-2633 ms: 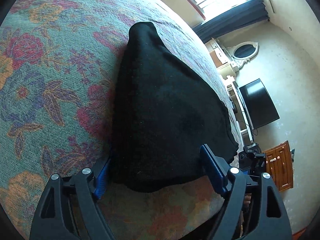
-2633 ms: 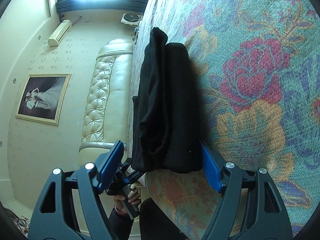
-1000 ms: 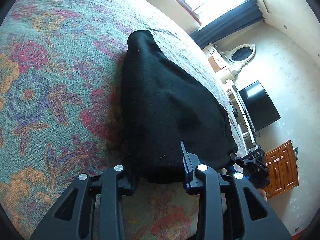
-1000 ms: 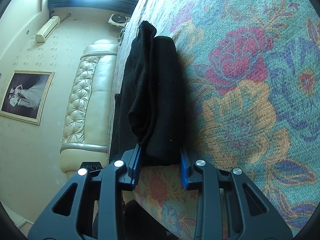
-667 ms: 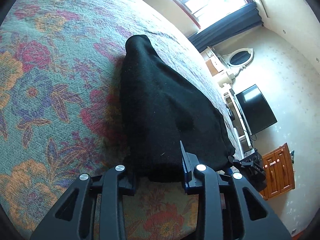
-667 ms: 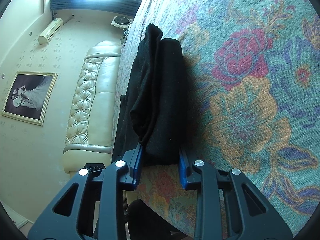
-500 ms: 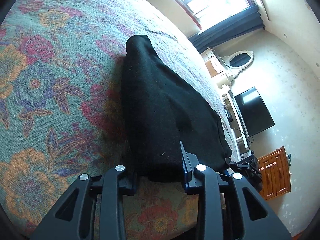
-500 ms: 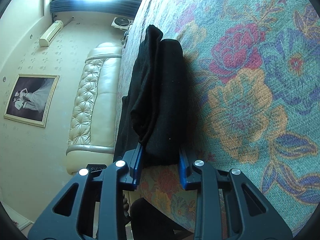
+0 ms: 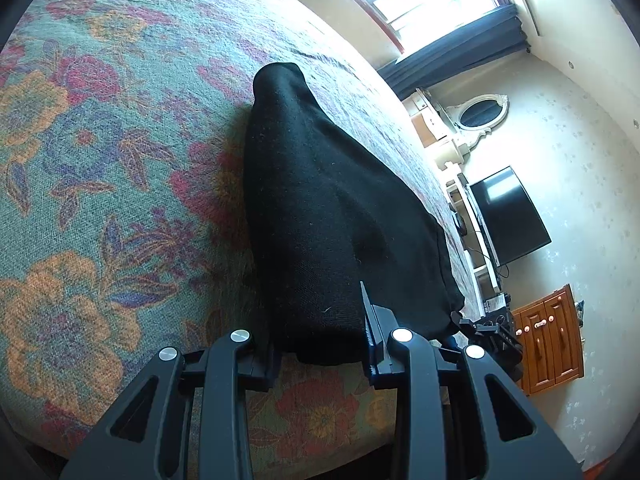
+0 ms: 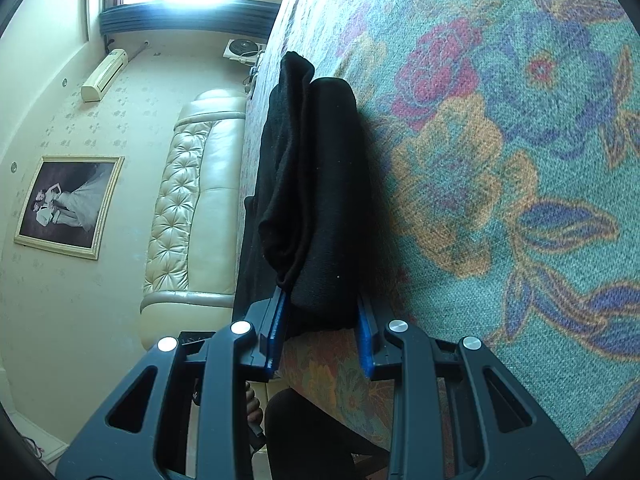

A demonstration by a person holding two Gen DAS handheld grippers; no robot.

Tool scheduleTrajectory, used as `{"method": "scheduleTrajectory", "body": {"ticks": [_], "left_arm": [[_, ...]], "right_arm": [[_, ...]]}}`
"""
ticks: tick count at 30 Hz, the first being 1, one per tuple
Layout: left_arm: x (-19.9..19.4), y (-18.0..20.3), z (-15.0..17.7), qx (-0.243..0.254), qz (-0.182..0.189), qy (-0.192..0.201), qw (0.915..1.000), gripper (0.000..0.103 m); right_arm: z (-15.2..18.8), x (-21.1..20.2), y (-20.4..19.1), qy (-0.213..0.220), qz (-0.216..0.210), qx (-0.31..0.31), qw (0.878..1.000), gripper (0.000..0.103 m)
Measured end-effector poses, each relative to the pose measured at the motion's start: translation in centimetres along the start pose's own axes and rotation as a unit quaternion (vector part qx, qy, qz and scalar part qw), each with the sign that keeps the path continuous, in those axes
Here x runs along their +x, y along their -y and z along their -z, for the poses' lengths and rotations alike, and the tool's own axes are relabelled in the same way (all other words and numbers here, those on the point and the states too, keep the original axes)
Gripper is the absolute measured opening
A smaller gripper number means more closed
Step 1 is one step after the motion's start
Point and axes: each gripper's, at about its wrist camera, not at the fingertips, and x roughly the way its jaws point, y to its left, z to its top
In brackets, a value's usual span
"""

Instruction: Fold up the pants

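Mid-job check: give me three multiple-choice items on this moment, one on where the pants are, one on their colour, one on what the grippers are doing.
1. Where do the pants lie?
A. on the floral bedspread
B. on the floor
C. on the wooden cabinet

2. What colour are the pants?
A. blue
B. black
C. white

3. What state are the two grippers in?
A. both open, clear of the cloth
B. only the left one shut
C. both shut on the near edge of the pants

Answers:
1 A, the bundle rests on the flowered cover in both views.
2 B, the cloth is uniformly black.
3 C, the jaws of the left gripper and of the right gripper each press against the cloth from both sides.
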Motion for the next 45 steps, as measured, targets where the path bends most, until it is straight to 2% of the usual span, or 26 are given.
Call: {"method": "scheduleTrajectory", "body": {"ticks": [15, 18, 20, 21, 24, 27, 30, 31, 32, 34, 36, 38, 40, 42, 45], "left_arm": [[0.9, 0.6, -0.3, 0.004, -0.009, -0.005, 0.9999, 0.033], [1.0, 0.4, -0.2, 0.001, -0.013, -0.009, 0.9999, 0.04], [1.1, 0.0, -0.1, -0.012, -0.016, -0.013, 0.9997, 0.05], [1.0, -0.3, -0.1, -0.021, -0.012, -0.014, 0.9996, 0.051], [0.2, 0.1, 0.2, -0.012, -0.022, -0.018, 0.9995, 0.056], [-1.5, 1.2, 0.7, 0.037, -0.052, -0.025, 0.9976, 0.06], [-3.9, 1.6, 0.6, 0.078, -0.081, -0.019, 0.9935, 0.06], [-4.6, 1.4, 0.2, 0.084, -0.086, -0.01, 0.9927, 0.062], [-5.2, 1.2, -0.5, 0.083, -0.088, 0.0, 0.9926, 0.071], [-5.6, 0.4, -2.5, 0.073, -0.082, 0.022, 0.9937, 0.075], [-4.7, -0.1, -4.7, 0.055, -0.065, 0.025, 0.996, 0.075], [-3.1, -1.0, -7.0, 0.04, -0.048, 0.015, 0.9979, 0.078], [-1.0, -0.9, -8.9, 0.05, -0.044, 0.002, 0.9978, 0.08], [1.0, -0.9, -10.5, 0.065, -0.047, -0.01, 0.9967, 0.08], [4.0, -1.1, -12.2, 0.071, -0.062, -0.037, 0.9949, 0.08]], "right_arm": [[-0.4, -0.2, 0.8, -0.003, -0.004, 0.007, 1.0, 0.029], [-0.6, -0.3, 1.3, -0.005, -0.008, 0.009, 1.0, 0.029], [-0.7, -0.4, 1.3, -0.008, -0.012, 0.012, 1.0, 0.03], [-0.8, -0.4, 1.5, -0.011, -0.014, 0.011, 1.0, 0.03], [-1.1, -0.6, 1.6, -0.017, -0.018, 0.009, 1.0, 0.034], [-1.5, -1.4, 1.2, -0.023, -0.008, 0.004, 1.0, 0.041], [-2.3, -3.0, -0.1, -0.002, 0.026, -0.03, 0.999, 0.061], [-2.7, -3.4, -0.6, 0.009, 0.035, -0.04, 0.999, 0.069], [-3.3, -3.6, -1.1, 0.016, 0.044, -0.052, 0.998, 0.074], [-4.8, -3.3, -1.9, 0.019, 0.066, -0.069, 0.995, 0.077], [-6.6, -2.3, -2.4, 0.018, 0.079, -0.074, 0.994, 0.077], [-8.6, -1.0, -2.7, 0.01, 0.066, -0.071, 0.995, 0.077], [-10.6, 0.3, -2.9, 0.006, 0.068, -0.069, 0.995, 0.078], [-12.4, 1.5, -3.0, 0.002, 0.076, -0.068, 0.995, 0.078], [-14.4, 3.2, -2.8, -0.016, 0.056, -0.054, 0.997, 0.078]]}}
